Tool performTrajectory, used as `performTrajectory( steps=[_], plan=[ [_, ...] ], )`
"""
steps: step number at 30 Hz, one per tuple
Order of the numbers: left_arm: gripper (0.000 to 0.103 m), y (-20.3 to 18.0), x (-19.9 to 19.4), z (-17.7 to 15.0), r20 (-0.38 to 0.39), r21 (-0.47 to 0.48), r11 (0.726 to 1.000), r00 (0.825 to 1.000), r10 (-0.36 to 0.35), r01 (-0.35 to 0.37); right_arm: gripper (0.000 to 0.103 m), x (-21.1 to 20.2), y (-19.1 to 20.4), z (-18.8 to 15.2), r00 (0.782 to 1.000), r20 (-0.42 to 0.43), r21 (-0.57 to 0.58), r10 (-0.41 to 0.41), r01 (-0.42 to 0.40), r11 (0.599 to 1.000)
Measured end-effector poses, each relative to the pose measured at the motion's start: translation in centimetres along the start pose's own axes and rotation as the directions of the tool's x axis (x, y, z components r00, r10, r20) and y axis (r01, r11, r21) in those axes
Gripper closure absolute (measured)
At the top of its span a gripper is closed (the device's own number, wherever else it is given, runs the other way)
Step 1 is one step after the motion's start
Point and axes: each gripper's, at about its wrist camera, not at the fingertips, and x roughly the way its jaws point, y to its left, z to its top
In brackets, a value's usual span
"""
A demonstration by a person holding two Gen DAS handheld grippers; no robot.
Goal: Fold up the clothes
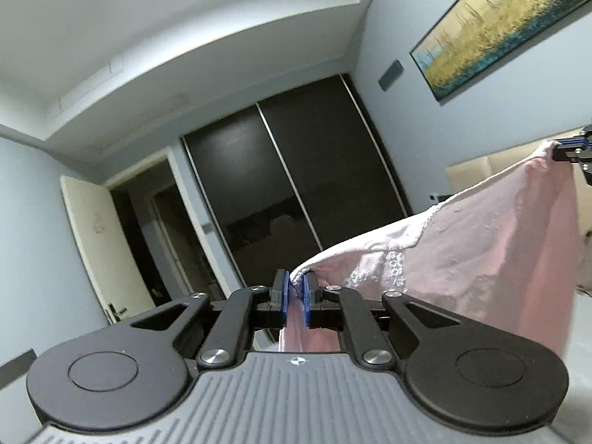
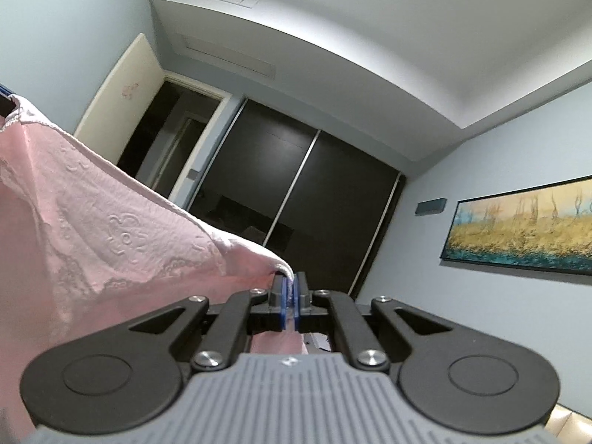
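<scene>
You hold the pink garment (image 1: 481, 236) up in the air, stretched between both grippers.

Your left gripper (image 1: 295, 298) pinches one corner of its white-trimmed edge, your right gripper (image 2: 291, 301) the other — the cloth sags between them, in front of the dark wardrobe (image 1: 288, 170) and the painting (image 2: 525, 229).

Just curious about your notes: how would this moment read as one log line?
step: lift and spread | left claw: shut on pink garment corner | right claw: shut on other corner | garment: hanging between claws
</scene>
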Motion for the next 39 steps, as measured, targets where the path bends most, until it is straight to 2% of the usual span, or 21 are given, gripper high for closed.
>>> performTrajectory(
  steps=[3, 6, 8, 11, 13, 15, 19, 22, 24, 28, 33, 36, 37, 39],
  plan=[
    [0.097, -0.9, 0.2, -4.0, -0.079, -0.03, 0.996, 0.993, -0.09, 0.088, 0.099, -1.4, 1.1, -3.1, 0.995, -0.063, -0.001, 0.071, -0.071, 0.997],
    [0.097, -2.8, -0.1, -9.2, -0.172, -0.01, 0.985, 0.97, -0.173, 0.174, 0.099, -3.1, 2.7, -7.8, 0.974, -0.153, 0.001, 0.164, -0.166, 0.986],
    [0.097, -4.5, -0.5, -13.2, -0.249, -0.003, 0.972, 0.941, -0.228, 0.234, 0.099, -4.4, 3.7, -10.8, 0.951, -0.21, 0.014, 0.226, -0.228, 0.974],
    [0.097, -6.6, -1.8, -18.9, -0.336, -0.031, 0.948, 0.89, -0.308, 0.316, 0.099, -6.4, 5.2, -15.7, 0.896, -0.305, 0.058, 0.324, -0.322, 0.945],
    [0.097, -8.1, -3.0, -22.7, -0.391, -0.053, 0.93, 0.85, -0.354, 0.363, 0.099, -8.1, 6.2, -19.2, 0.851, -0.362, 0.081, 0.38, -0.377, 0.923],
    [0.097, -9.6, -3.8, -26.2, -0.449, -0.078, 0.914, 0.804, -0.39, 0.399, 0.099, -9.8, 7.1, -22.6, 0.798, -0.416, 0.125, 0.436, -0.424, 0.897],
    [0.097, -12.9, -5.5, -32.9, -0.56, -0.118, 0.869, 0.691, -0.458, 0.481, 0.099, -12.8, 8.8, -28.9, 0.669, -0.505, 0.223, 0.546, -0.51, 0.831],
    [0.097, -14.7, -6.8, -35.6, -0.615, -0.102, 0.835, 0.625, -0.481, 0.541, 0.099, -14.9, 10.2, -32.7, 0.584, -0.553, 0.249, 0.595, -0.565, 0.786],
    [0.097, -15.5, -7.9, -36.7, -0.634, -0.077, 0.808, 0.596, -0.492, 0.585, 0.099, -16.0, 10.7, -34.0, 0.526, -0.58, 0.242, 0.622, -0.618, 0.748],
    [0.097, -16.5, -8.7, -38.2, -0.666, -0.08, 0.778, 0.547, -0.507, 0.623, 0.099, -16.7, 11.5, -34.5, 0.457, -0.584, 0.216, 0.671, -0.71, 0.671],
    [0.097, -16.0, -11.5, -39.3, -0.669, -0.105, 0.734, 0.499, -0.552, 0.671, 0.099, -18.4, 11.7, -35.1, 0.354, -0.587, 0.228, 0.728, -0.791, 0.568],
    [0.097, -15.6, -13.1, -39.8, -0.657, -0.139, 0.676, 0.443, -0.61, 0.724, 0.099, -20.0, 11.2, -35.4, 0.273, -0.585, 0.257, 0.763, -0.831, 0.494],
    [0.097, -15.6, -13.5, -40.0, -0.653, -0.149, 0.65, 0.419, -0.631, 0.745, 0.099, -20.2, 11.1, -35.5, 0.242, -0.587, 0.27, 0.773, -0.841, 0.469],
    [0.097, -15.6, -14.3, -40.4, -0.65, -0.184, 0.592, 0.355, -0.672, 0.785, 0.099, -20.9, 11.1, -35.8, 0.168, -0.591, 0.303, 0.789, -0.86, 0.41]
  ],
)
